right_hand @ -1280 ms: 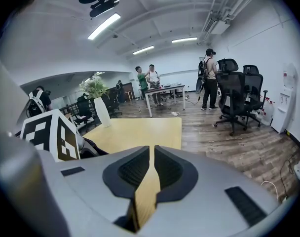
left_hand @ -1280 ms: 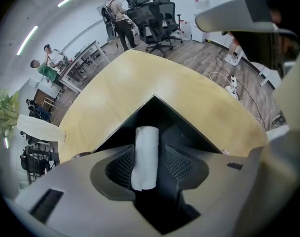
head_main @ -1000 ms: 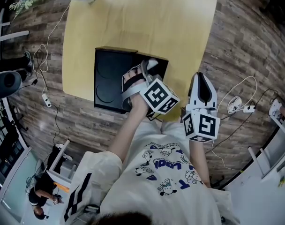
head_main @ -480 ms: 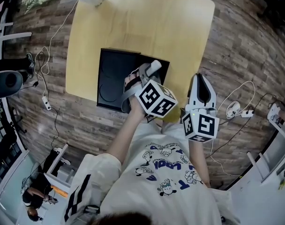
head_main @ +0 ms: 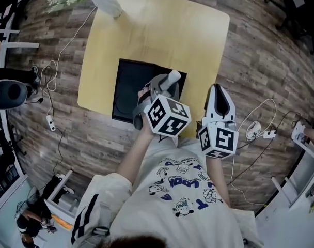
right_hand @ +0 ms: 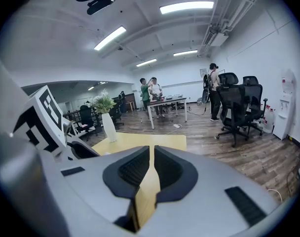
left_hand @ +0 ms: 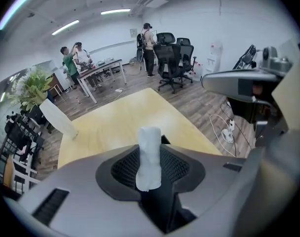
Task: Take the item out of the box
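White cylindrical item [left_hand: 149,154] is clamped btwn the jaws of the left gripper [head_main: 165,86]. It stands roughly upright, w/ its lower part sunk btwn the dark ribbed pads and its upper end sticking out past them. In the head view the item's free end shows just beyond the gripper, over the far-right corner of the black rectangular box [head_main: 127,89]; how high above the box, can't tell.

The box lies open on the near part of the yellow wooden tabletop [head_main: 162,32], slightly left of centre, w/ its near edge at the tabletop's near edge. Inside it's dark, w/ a faint curved recess outline at left; the right part is covered by the left gripper and the hand holding it.

The right gripper [head_main: 217,91] is to the right of the box, near the tabletop's near-right edge, well apart from the item. Its jaws are drawn together to a thin slit w/ nothing btwn them.

White tapered vase w/ green plant [head_main: 106,1] sits at the far-left corner of the tabletop.
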Available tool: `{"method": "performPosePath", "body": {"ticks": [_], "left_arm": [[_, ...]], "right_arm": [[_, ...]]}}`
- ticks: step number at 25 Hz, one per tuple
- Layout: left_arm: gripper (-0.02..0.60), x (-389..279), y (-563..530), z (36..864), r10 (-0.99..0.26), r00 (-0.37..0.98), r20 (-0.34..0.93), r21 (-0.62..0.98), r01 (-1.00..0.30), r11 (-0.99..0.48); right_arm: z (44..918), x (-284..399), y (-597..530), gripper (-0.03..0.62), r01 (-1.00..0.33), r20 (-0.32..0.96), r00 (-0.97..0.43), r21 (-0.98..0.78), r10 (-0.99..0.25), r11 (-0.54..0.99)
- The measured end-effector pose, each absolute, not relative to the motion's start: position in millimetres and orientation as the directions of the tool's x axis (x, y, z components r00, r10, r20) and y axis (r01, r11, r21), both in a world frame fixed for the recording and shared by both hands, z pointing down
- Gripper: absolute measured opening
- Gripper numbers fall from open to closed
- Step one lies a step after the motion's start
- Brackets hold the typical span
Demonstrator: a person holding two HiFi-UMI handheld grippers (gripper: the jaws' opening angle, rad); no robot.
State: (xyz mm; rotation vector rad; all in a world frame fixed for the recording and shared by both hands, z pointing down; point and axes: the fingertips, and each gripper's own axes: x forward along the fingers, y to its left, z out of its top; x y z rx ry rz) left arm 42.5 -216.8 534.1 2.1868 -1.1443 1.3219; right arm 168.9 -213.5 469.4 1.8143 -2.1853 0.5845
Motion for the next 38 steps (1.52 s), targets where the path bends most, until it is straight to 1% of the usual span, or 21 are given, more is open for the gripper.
{"method": "performPosePath", "body": {"ticks": [5,10,16,22,26,29,35,38], "left_arm": [[0.133,42.9,-224.5,498.0,-0.544,0.321,0.775,-0.069,-0.813,-0.579],[0.133,40.0,-231.9,460.0,-0.637,0.368,0.677,-0.055,-0.838,-0.543],[0.133,30.2,-236.3,420.3,-0.737,0.383,0.556,-0.055,-0.868,-0.493],[0.133,23.3,-240.1,388.4,-0.810,0.383,0.444,-0.053,-0.891,-0.450],[0.133,18.1,-241.2,366.5,-0.863,0.380,0.333,-0.056,-0.906,-0.420],[0.133,15.0,-238.5,353.9,-0.886,0.382,0.264,-0.049,-0.912,-0.408],[0.133,16.2,-235.4,344.8,-0.894,0.386,0.226,-0.051,-0.912,-0.407],[0.133,16.3,-233.1,336.9,-0.906,0.381,0.184,-0.058,-0.916,-0.396]], "right_arm": [[444.7,162.2,-218.8,0.046,-0.978,0.372,-0.197,-0.135,-0.907,0.157],[422.4,160.7,-222.7,0.046,-0.980,0.325,-0.188,-0.123,-0.927,0.155],[400.7,157.9,-223.6,0.046,-0.982,0.270,-0.179,-0.102,-0.946,0.157],[379.9,161.2,-227.4,0.046,-0.983,0.219,-0.178,-0.076,-0.959,0.166],[370.3,163.9,-228.9,0.046,-0.984,0.189,-0.174,-0.063,-0.967,0.164],[365.6,164.9,-228.2,0.046,-0.985,0.172,-0.170,-0.061,-0.970,0.162],[358.6,168.0,-227.1,0.046,-0.986,0.147,-0.165,-0.059,-0.975,0.158],[354.8,168.9,-226.4,0.046,-0.986,0.134,-0.166,-0.057,-0.977,0.159]]}}
